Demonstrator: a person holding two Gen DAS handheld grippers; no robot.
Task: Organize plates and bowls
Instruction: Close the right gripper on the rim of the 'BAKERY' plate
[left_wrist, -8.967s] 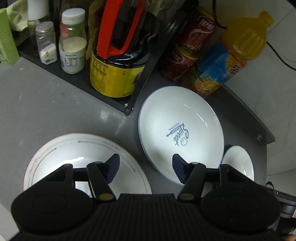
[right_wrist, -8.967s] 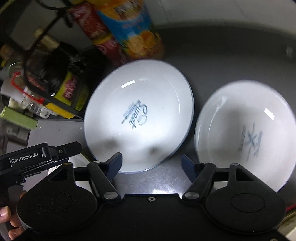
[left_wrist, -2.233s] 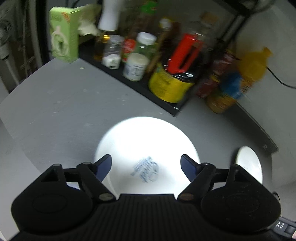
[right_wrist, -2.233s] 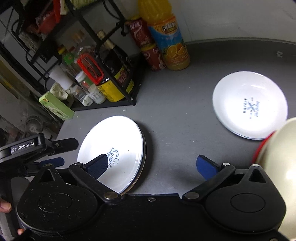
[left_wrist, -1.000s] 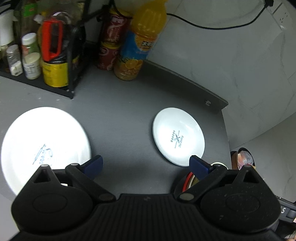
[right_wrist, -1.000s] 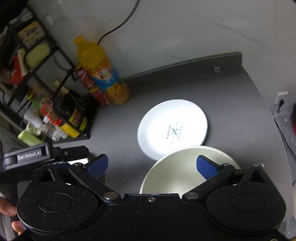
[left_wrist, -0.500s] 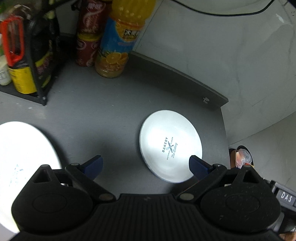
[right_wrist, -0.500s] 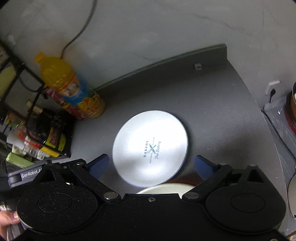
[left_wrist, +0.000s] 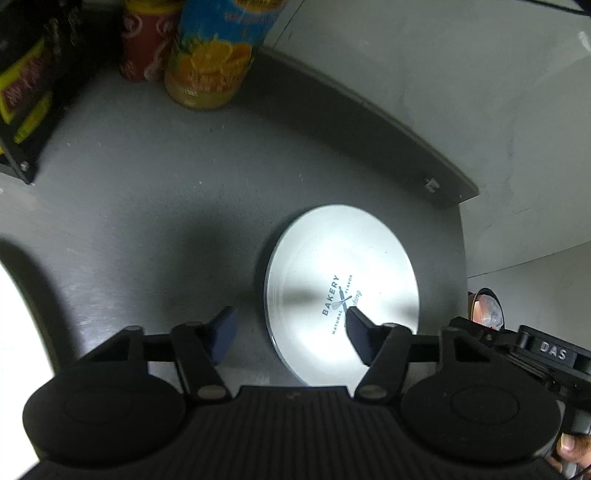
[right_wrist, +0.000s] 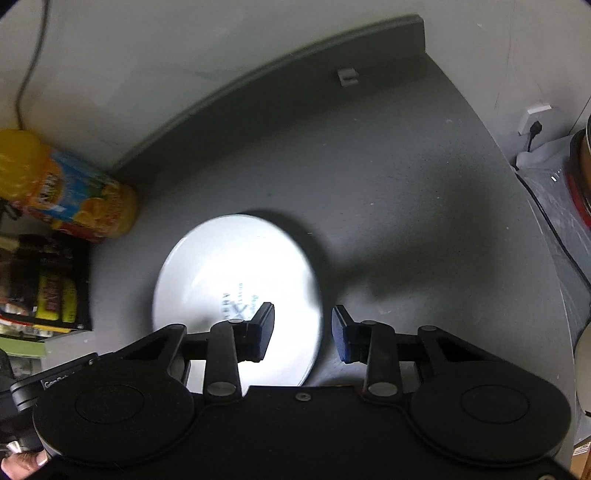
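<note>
White plate (left_wrist: 341, 284) printed BAKERY lies flat on grey counter (left_wrist: 147, 206), near its far right corner. Left gripper (left_wrist: 288, 332) straddles plate's left rim, jaws closing, pads not yet pressing. Right gripper (right_wrist: 301, 332) straddles the right rim, jaws closing, nothing clamped. Juice bottle (left_wrist: 210, 55) and red can (left_wrist: 142, 48) stand well apart at back left.

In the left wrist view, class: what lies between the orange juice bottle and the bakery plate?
Only bare grey countertop separates the orange juice bottle from the bakery plate.
</note>
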